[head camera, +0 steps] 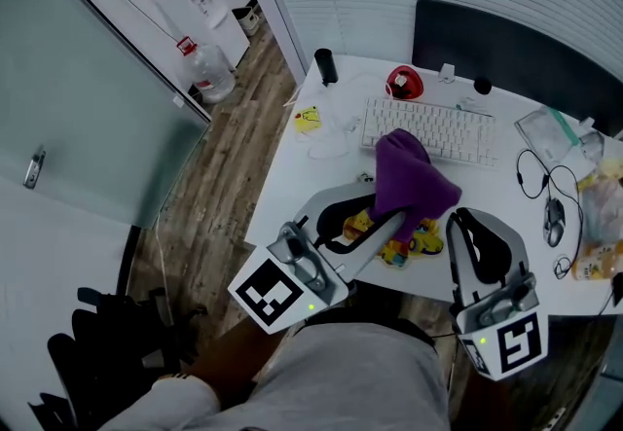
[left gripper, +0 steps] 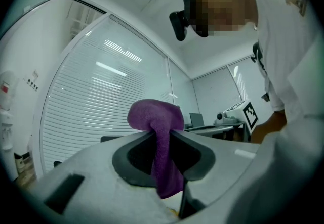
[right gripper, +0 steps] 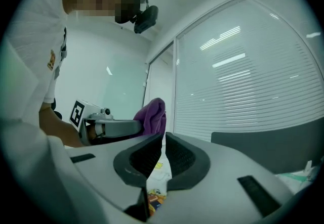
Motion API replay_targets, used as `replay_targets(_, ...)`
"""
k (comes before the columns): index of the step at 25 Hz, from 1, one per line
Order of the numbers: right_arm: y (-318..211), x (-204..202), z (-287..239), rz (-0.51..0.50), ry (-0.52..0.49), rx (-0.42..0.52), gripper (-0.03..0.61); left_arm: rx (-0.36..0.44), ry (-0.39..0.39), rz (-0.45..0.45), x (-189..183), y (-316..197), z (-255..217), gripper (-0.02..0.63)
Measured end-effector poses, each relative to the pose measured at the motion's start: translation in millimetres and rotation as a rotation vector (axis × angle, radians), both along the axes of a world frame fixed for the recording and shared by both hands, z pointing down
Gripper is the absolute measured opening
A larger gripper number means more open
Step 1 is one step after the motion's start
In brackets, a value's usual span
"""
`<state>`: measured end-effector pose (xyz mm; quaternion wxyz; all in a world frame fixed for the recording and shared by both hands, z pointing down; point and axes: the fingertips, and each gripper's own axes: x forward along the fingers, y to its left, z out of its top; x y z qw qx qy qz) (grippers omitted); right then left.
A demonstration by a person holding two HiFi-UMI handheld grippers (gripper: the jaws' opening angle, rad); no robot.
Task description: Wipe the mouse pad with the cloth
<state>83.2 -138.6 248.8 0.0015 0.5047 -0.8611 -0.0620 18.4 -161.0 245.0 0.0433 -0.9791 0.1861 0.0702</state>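
Observation:
My left gripper (head camera: pixel 384 217) is shut on a purple cloth (head camera: pixel 414 176), which bunches up above the jaws and hangs down between them (left gripper: pixel 164 157). It is held in the air over the near part of the white table (head camera: pixel 292 166). Under the cloth, at the table's front edge, lies the mouse pad (head camera: pixel 414 242) with a yellow cartoon print, partly hidden. To the right of the pad, my right gripper (head camera: pixel 459 217) points level with its jaws together (right gripper: pixel 163 137). I see nothing gripped; a strip of the pad's print (right gripper: pixel 158 172) shows through the slit behind the tips.
A white keyboard (head camera: pixel 428 127) lies behind the cloth, with a red object (head camera: pixel 404 84) and a black cylinder (head camera: pixel 325 66) further back. A mouse (head camera: pixel 554 218), cables and plastic bags (head camera: pixel 560 132) crowd the right side. A dark chair (head camera: pixel 506 50) stands behind the table.

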Motion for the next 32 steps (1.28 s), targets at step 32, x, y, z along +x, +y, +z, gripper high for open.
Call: replay_targets(32,8,0,2,-0.012,-0.062,0.023,0.011,0.026,0.050,-0.001,7,6,-2,0.078)
